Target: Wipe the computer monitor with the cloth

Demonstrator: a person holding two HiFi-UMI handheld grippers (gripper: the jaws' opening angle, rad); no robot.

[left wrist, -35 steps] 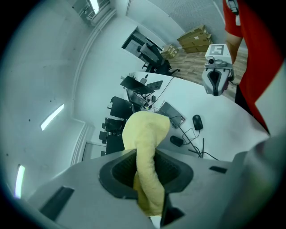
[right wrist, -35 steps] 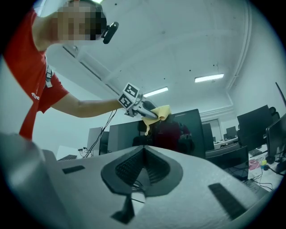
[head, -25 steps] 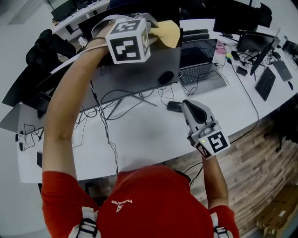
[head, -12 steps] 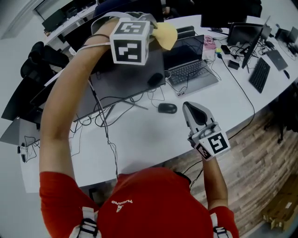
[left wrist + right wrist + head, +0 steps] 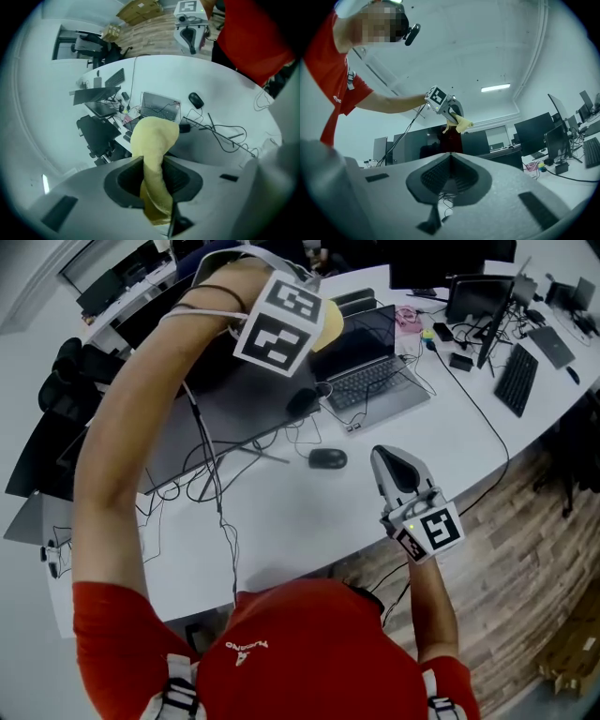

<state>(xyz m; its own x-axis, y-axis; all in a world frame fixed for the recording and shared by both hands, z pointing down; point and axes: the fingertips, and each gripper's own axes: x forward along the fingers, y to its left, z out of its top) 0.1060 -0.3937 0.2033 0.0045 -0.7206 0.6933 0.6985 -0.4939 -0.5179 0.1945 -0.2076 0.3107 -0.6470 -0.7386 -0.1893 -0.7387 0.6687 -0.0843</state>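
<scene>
The monitor (image 5: 211,413) shows me its dark grey back and stands on the white desk (image 5: 281,512). My left gripper (image 5: 314,322) is raised over the monitor's top right corner, shut on a yellow cloth (image 5: 330,326) that its marker cube mostly hides. In the left gripper view the cloth (image 5: 154,138) is pinched between the jaws of the left gripper (image 5: 152,164) and bulges out ahead of them. Whether it touches the screen, I cannot tell. My right gripper (image 5: 390,456) hovers low over the desk's front edge, shut and empty; its own view shows the right gripper (image 5: 450,164) with closed jaws.
An open laptop (image 5: 366,367) sits right of the monitor, with a black mouse (image 5: 328,458) and loose cables (image 5: 216,474) on the desk in front. Farther right are a keyboard (image 5: 517,379) and other monitors (image 5: 473,296). Office chairs (image 5: 61,371) stand behind at left.
My left gripper has turned and shifted slightly right along the monitor's top, so its cube now covers most of the cloth. The right gripper has stayed in place.
</scene>
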